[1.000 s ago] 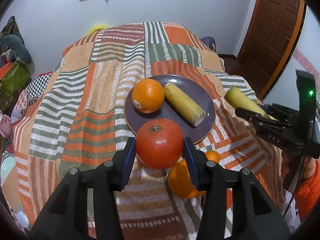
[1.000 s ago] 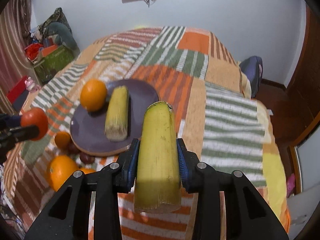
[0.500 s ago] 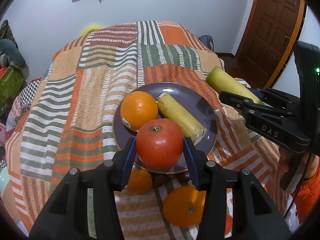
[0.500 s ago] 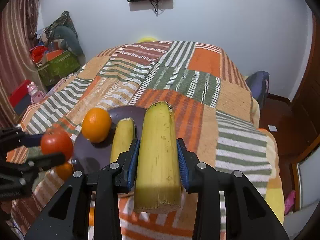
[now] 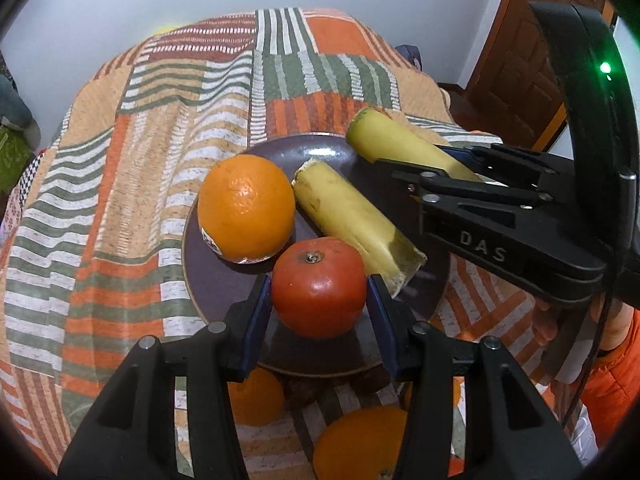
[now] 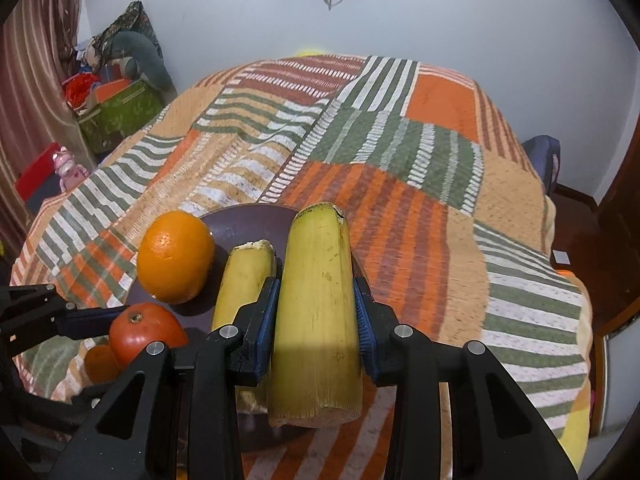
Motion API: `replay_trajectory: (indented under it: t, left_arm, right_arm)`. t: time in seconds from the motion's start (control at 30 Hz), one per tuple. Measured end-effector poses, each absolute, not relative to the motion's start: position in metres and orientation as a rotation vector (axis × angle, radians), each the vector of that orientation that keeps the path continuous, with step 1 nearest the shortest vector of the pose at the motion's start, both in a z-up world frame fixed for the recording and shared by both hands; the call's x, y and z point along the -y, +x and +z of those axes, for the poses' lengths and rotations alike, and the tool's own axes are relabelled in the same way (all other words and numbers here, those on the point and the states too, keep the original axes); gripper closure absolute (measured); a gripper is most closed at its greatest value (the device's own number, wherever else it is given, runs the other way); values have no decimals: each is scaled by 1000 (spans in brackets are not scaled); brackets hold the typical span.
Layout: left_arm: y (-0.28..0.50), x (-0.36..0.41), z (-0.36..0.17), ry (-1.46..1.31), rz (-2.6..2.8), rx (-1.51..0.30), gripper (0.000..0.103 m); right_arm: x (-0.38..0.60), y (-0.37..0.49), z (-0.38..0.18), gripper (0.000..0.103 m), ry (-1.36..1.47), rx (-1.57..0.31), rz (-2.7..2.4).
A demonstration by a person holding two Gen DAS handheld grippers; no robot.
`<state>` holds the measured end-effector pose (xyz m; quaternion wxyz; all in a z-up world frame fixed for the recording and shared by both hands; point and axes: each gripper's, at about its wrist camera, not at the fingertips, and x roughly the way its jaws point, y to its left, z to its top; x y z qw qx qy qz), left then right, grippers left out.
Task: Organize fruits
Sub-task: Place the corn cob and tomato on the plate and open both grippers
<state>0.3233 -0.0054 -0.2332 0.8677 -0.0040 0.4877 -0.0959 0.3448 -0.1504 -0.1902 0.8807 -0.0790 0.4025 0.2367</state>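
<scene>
A dark purple plate (image 5: 224, 280) on the patchwork bedspread holds an orange (image 5: 246, 208) and a yellow banana piece (image 5: 352, 216). My left gripper (image 5: 318, 296) is shut on a red tomato (image 5: 318, 286), low over the plate's near part. My right gripper (image 6: 316, 316) is shut on a second banana piece (image 6: 316, 312), held over the plate's right edge (image 6: 248, 216), beside the lying banana piece (image 6: 244, 276). That gripper and its banana piece (image 5: 400, 144) show at the right of the left wrist view. The orange (image 6: 174, 256) and tomato (image 6: 144, 332) show in the right wrist view.
Two more oranges (image 5: 256, 396) (image 5: 356, 440) and dark small fruits lie on the bedspread (image 5: 140, 160) in front of the plate. A wooden door (image 5: 516, 64) stands at the right. Boxes and clutter (image 6: 112, 112) sit on the floor at the left of the bed.
Both grippers have moved in over the plate. The tomato has come from in front of the plate to above its near part. The held banana piece has come in from the right.
</scene>
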Motion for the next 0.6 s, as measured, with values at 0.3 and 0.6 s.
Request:
replay_trajectory:
  t: [0.3, 0.6]
  left_arm:
    - [332, 1, -243, -21, -193, -1051, 55]
    - [335, -1, -244, -43, -194, -1049, 55]
  right_arm:
    - [142, 351, -201, 70, -176, -870, 516]
    - [139, 355, -206, 70, -184, -897, 533]
